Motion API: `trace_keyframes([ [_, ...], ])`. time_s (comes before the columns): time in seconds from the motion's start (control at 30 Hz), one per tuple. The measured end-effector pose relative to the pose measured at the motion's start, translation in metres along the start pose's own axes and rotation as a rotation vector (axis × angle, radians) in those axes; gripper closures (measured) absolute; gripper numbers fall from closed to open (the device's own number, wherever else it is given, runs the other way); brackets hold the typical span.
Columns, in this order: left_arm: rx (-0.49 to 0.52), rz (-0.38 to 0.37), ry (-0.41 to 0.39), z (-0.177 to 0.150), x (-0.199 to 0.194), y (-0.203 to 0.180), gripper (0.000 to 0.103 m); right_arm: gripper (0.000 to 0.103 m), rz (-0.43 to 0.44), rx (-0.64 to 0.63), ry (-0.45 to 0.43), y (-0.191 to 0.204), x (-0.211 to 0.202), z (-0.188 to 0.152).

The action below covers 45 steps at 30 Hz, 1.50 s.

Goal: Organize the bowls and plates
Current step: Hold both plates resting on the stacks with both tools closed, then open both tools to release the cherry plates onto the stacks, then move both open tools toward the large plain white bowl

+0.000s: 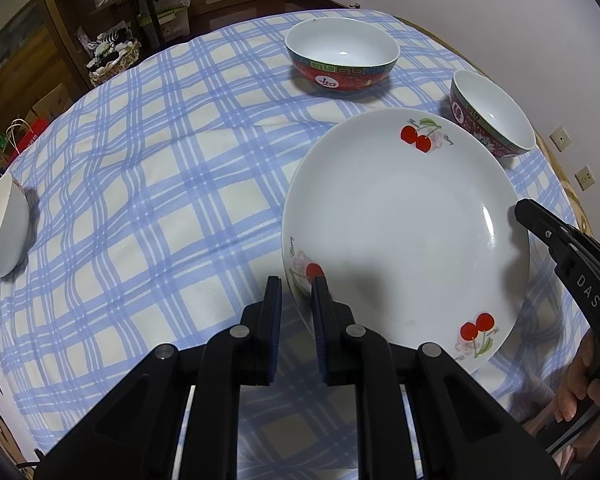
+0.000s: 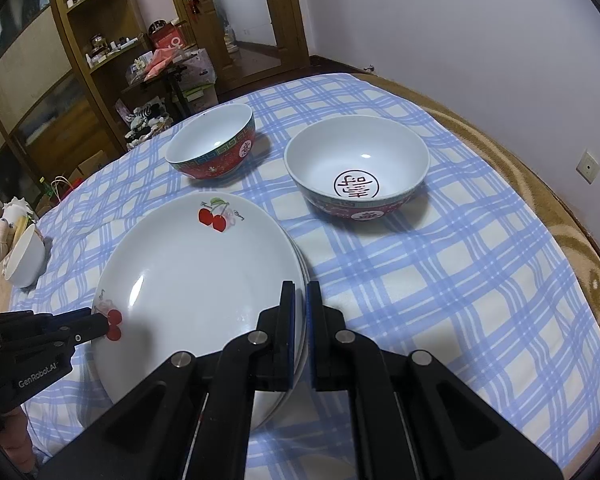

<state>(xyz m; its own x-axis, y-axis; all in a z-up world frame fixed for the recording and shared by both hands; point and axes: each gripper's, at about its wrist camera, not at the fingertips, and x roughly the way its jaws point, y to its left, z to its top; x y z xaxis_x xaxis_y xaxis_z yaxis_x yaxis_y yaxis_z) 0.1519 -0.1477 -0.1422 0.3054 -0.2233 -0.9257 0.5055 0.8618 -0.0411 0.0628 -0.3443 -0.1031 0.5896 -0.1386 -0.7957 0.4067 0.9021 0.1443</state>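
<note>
In the left wrist view, the left gripper [image 1: 296, 292] fills the lower middle of the frame. Its two black fingers with blue pads stand a narrow gap apart, and the rim of the white cherry-printed plate stack [image 1: 404, 232] sits between them; whether the pads press on the rim cannot be told.

In the right wrist view, the right gripper [image 2: 300, 300] sits at lower centre. Its blue-padded fingers straddle the right rim of the same stack [image 2: 196, 280], where the edges of several stacked plates show between the pads. The gap is slim, and contact cannot be confirmed.

The top plate carries red cherry prints with small script too fine to read.

The left gripper appears at the lower left of the right wrist view with "GenRobot.AI" printed in white on its body. The right gripper appears at the right edge of the left wrist view with the letters "DAS" on it.

The stack rests on a blue and cream checked tablecloth [image 2: 440, 280].

Beyond it, in the upper middle of the right wrist view, stand two round red-patterned porcelain bowls with white insides: a smaller one [image 2: 212, 144] to the left and a wider one [image 2: 358, 164] to the right, with a red Chinese character medallion inside its base.

A plain white bowl [image 2: 24, 256] lies tilted at the left edge of the table.

A wooden shelf unit [image 2: 88, 40] stands in the upper left.
</note>
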Motion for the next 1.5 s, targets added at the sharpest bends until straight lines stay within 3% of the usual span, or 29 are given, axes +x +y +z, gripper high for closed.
trace_keyframes([
  [0.4,-0.017,0.016,-0.024,-0.005,-0.012,0.004,0.087,0.097,-0.013,-0.009,-0.001,0.000,0.001,0.001],
  [1.1,-0.146,0.109,-0.080,-0.026,-0.063,0.058,0.084,0.096,-0.021,-0.057,-0.033,0.012,-0.010,0.001],
  [1.3,-0.170,0.127,-0.089,-0.030,-0.077,0.071,0.075,0.076,0.004,-0.089,-0.033,0.027,-0.017,0.001],
  [1.43,-0.196,0.117,-0.061,-0.030,-0.088,0.088,0.070,0.070,0.049,-0.207,-0.047,0.055,-0.024,0.012],
  [1.47,-0.205,0.126,-0.067,-0.030,-0.092,0.092,0.068,0.065,0.042,-0.233,-0.056,0.063,-0.026,0.014],
  [1.5,-0.213,0.141,-0.077,-0.029,-0.096,0.097,0.062,0.054,0.044,-0.250,-0.062,0.069,-0.028,0.017],
])
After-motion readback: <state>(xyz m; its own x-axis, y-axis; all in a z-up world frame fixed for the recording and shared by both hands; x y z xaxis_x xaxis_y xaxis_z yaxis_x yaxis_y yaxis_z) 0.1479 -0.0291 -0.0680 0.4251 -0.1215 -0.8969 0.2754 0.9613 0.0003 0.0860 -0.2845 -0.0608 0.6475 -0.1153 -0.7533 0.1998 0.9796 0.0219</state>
